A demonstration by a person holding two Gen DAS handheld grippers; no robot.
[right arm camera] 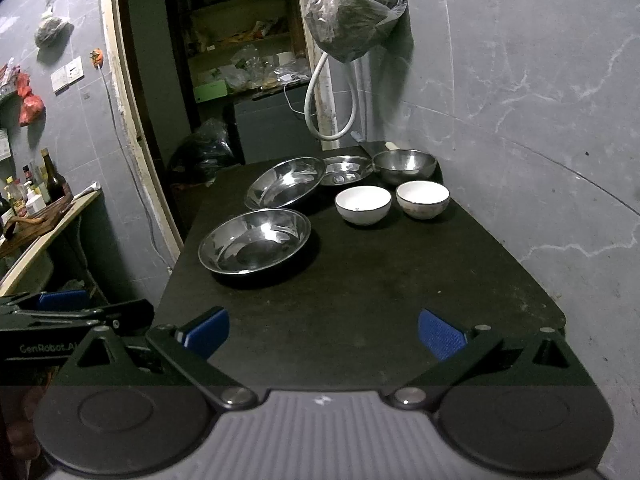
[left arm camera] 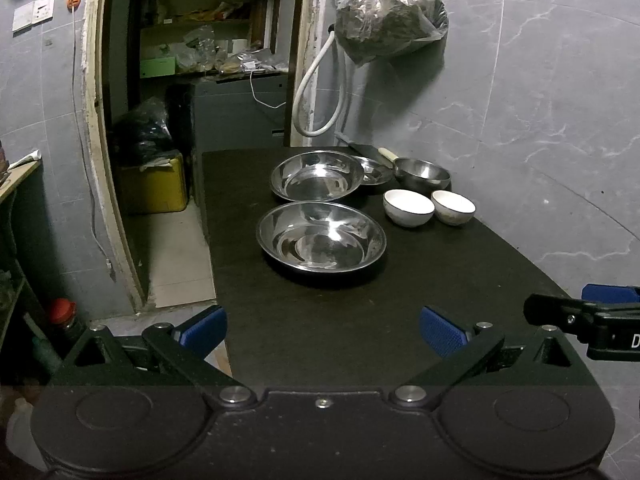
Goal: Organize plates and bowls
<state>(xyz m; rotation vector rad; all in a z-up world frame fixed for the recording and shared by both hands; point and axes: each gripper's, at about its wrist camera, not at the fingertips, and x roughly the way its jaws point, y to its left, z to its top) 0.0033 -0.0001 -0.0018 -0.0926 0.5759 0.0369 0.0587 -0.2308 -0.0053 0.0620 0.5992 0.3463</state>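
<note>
On a dark table (left arm camera: 320, 320) (right arm camera: 360, 280) stand two large steel plates, the near one (left arm camera: 321, 242) (right arm camera: 254, 240) and the far one (left arm camera: 317, 176) (right arm camera: 285, 182). Behind them are a small steel dish (left arm camera: 376, 171) (right arm camera: 345, 169) and a steel bowl (left arm camera: 422, 173) (right arm camera: 405, 164). Two white bowls sit side by side: the left one (left arm camera: 408, 207) (right arm camera: 363, 203) and the right one (left arm camera: 453, 207) (right arm camera: 422, 198). My left gripper (left arm camera: 322, 330) and right gripper (right arm camera: 323, 332) are both open and empty, over the near table edge, well short of the dishes.
A knife (left arm camera: 372, 151) lies at the table's back edge. A plastic bag (left arm camera: 390, 12) (right arm camera: 356, 12) hangs on the grey tiled wall above, with a white hose (left arm camera: 320, 92). A doorway with cluttered shelves (left arm camera: 208, 40) is left of the table. A side counter with bottles (right arm camera: 36, 196) stands at far left.
</note>
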